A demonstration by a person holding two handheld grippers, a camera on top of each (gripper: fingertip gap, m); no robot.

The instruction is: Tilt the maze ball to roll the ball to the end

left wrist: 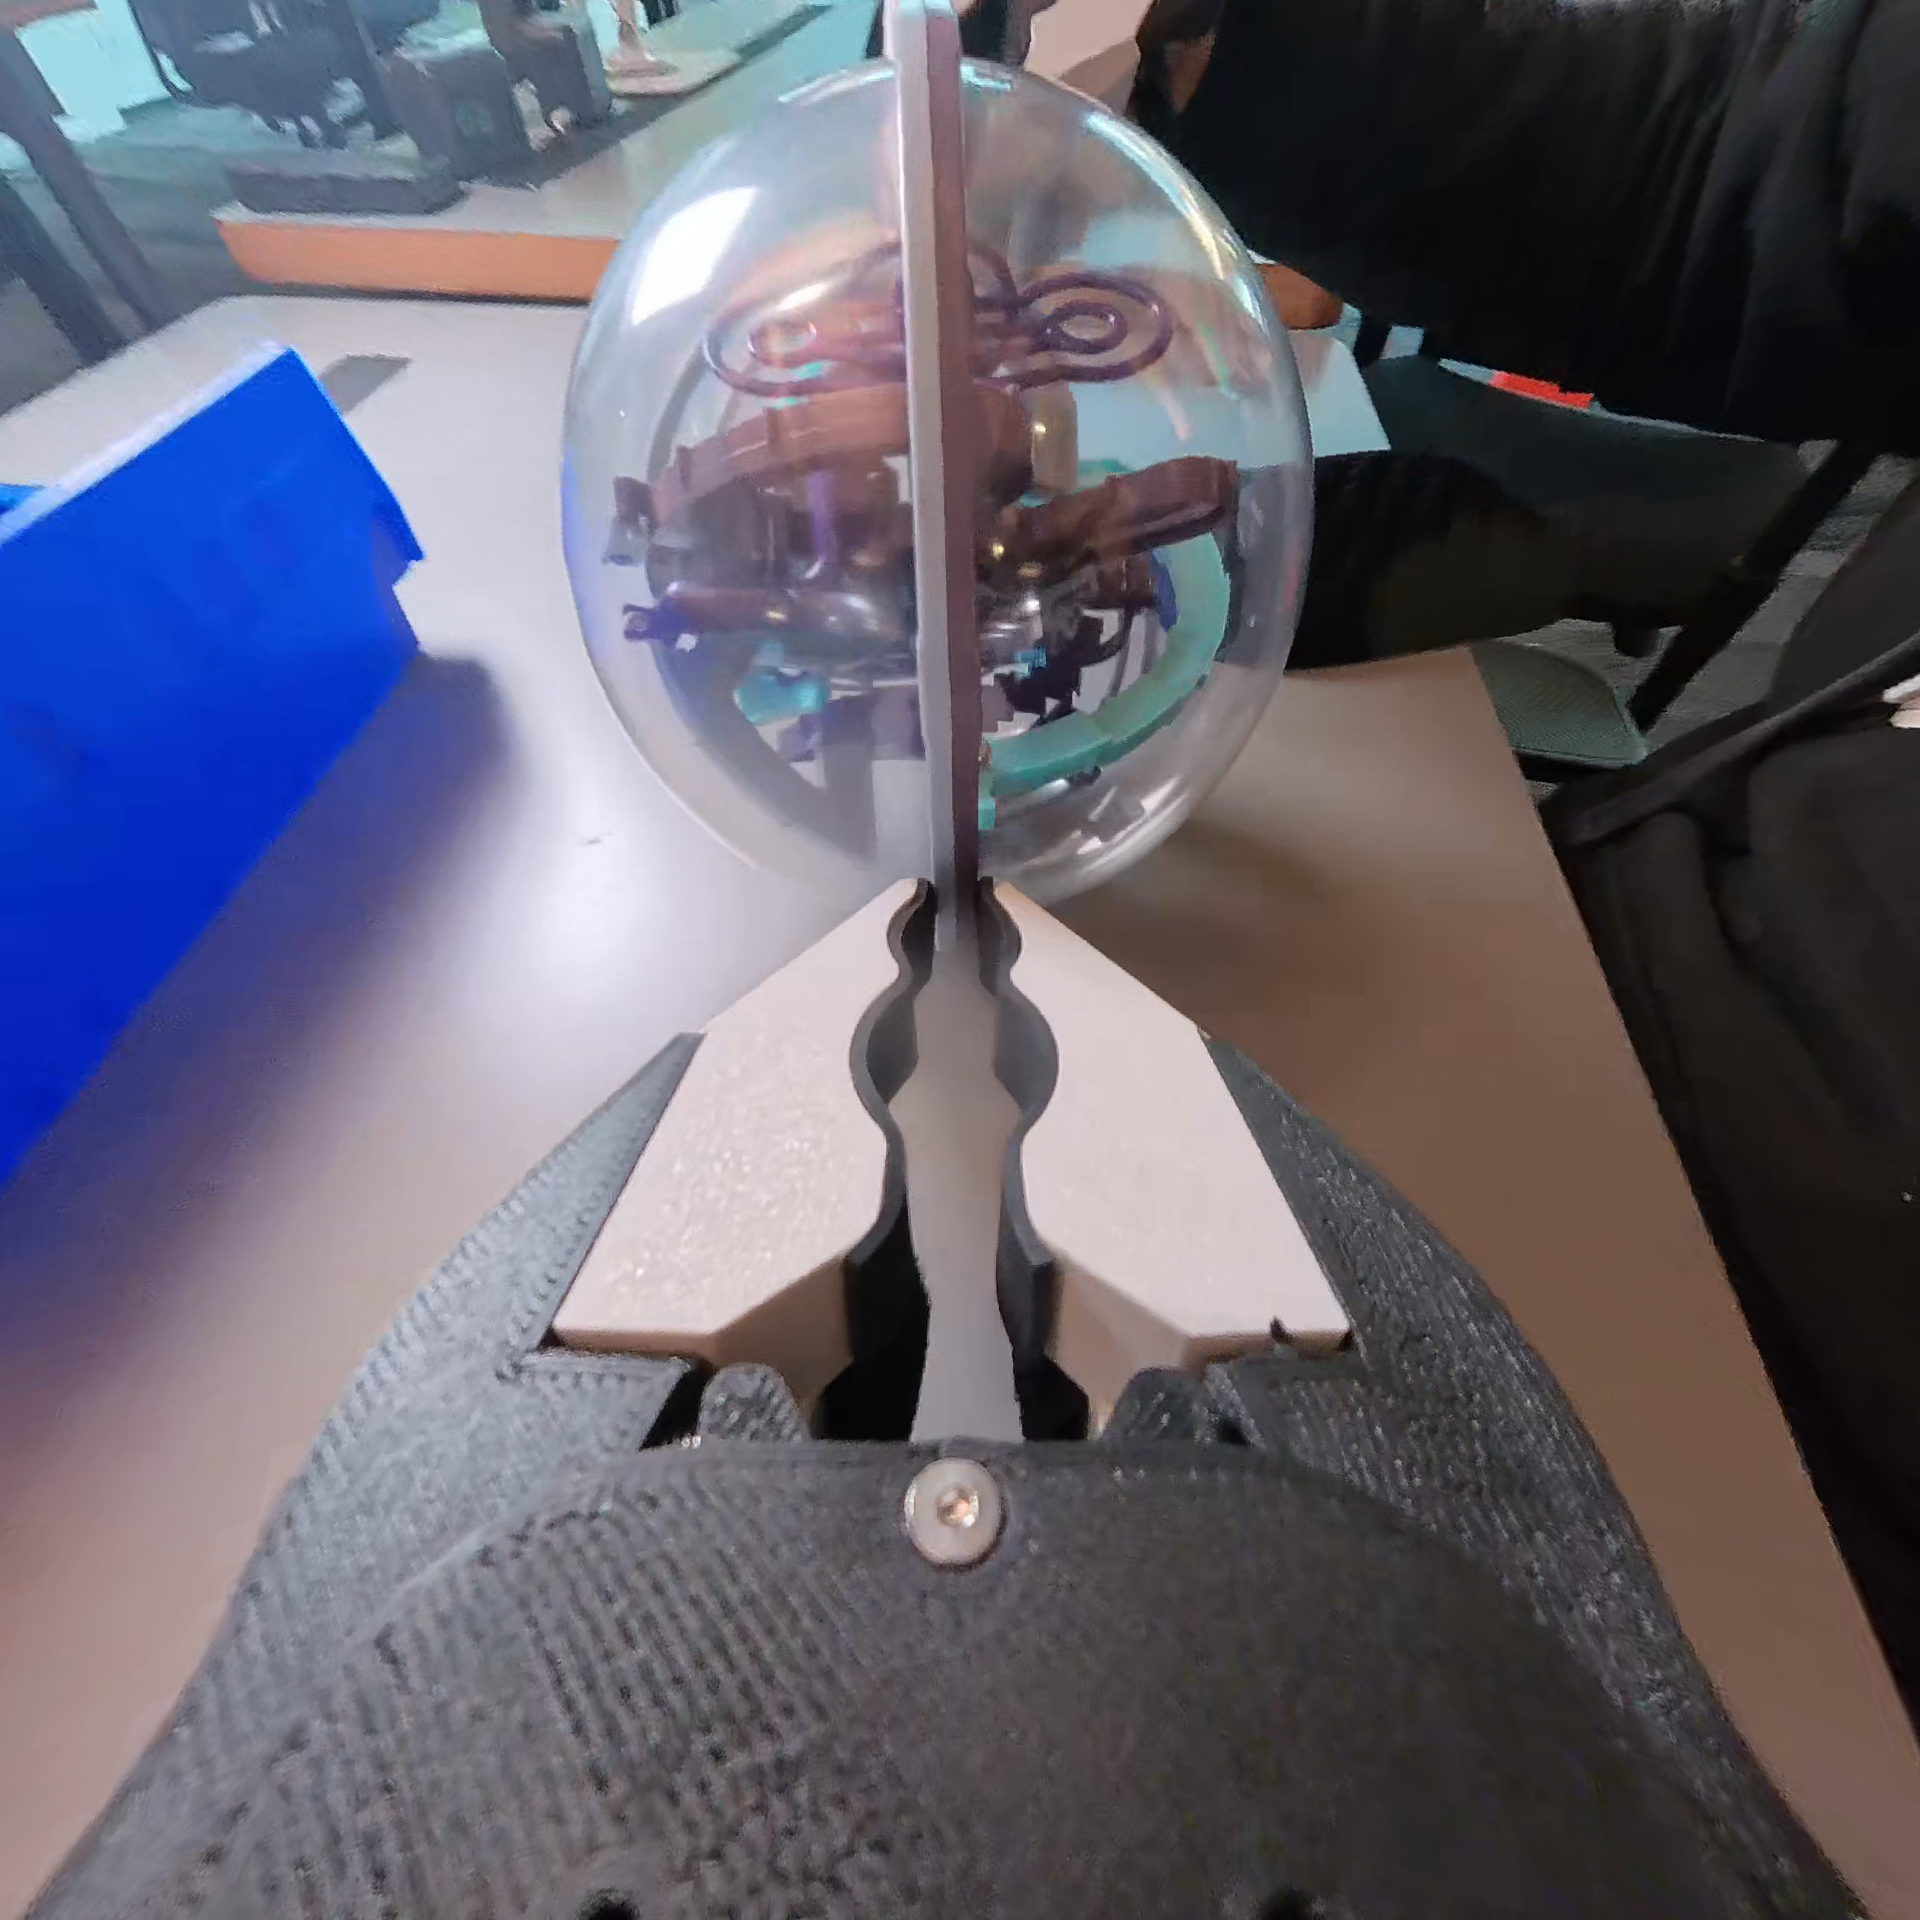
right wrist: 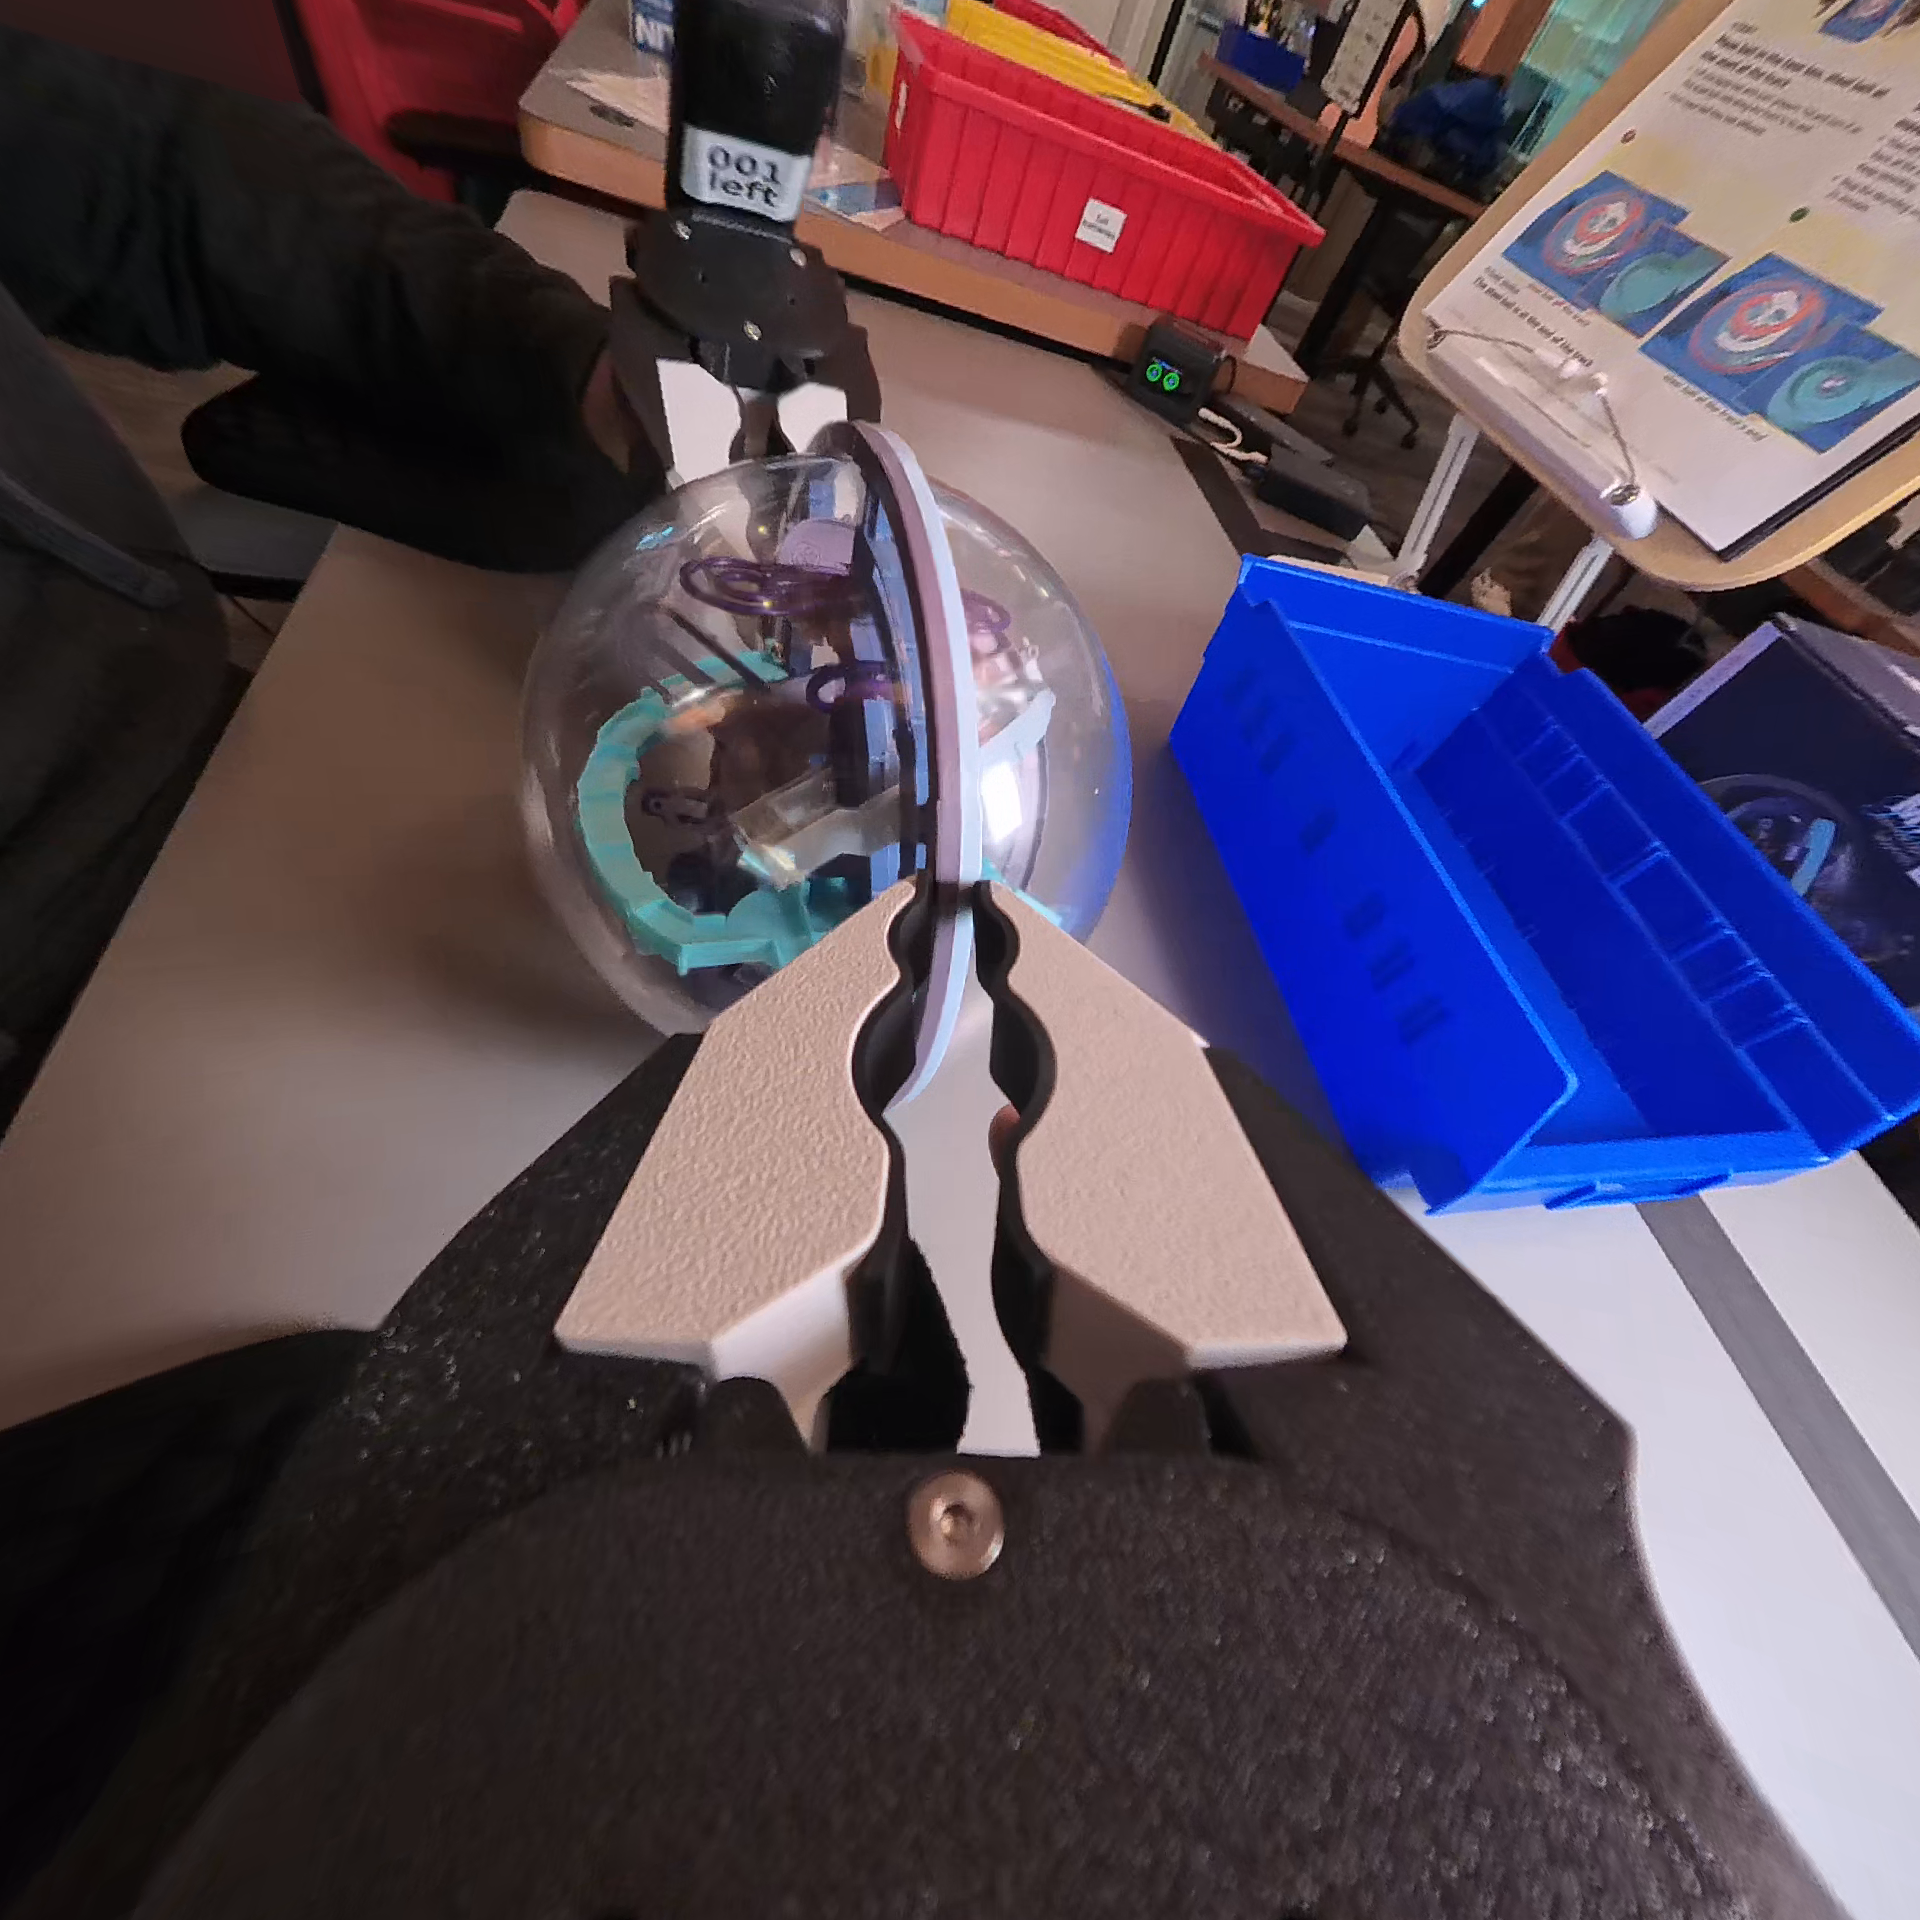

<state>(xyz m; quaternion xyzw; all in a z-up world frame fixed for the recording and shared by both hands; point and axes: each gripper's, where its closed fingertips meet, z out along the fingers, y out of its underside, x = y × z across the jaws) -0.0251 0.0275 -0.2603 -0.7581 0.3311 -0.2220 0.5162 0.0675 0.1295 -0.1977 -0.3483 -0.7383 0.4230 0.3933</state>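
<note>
A lab or workshop room: long tables [right wrist: 1039, 301] carry a red bin [right wrist: 1081, 177] and a blue bin [right wrist: 1507, 894], beside an instruction board [right wrist: 1704, 281] on a stand and office chairs [right wrist: 1382, 343].

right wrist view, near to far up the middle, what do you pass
right gripper with jaws shut on the rim → maze ball → left gripper on the far rim → red bin
</note>
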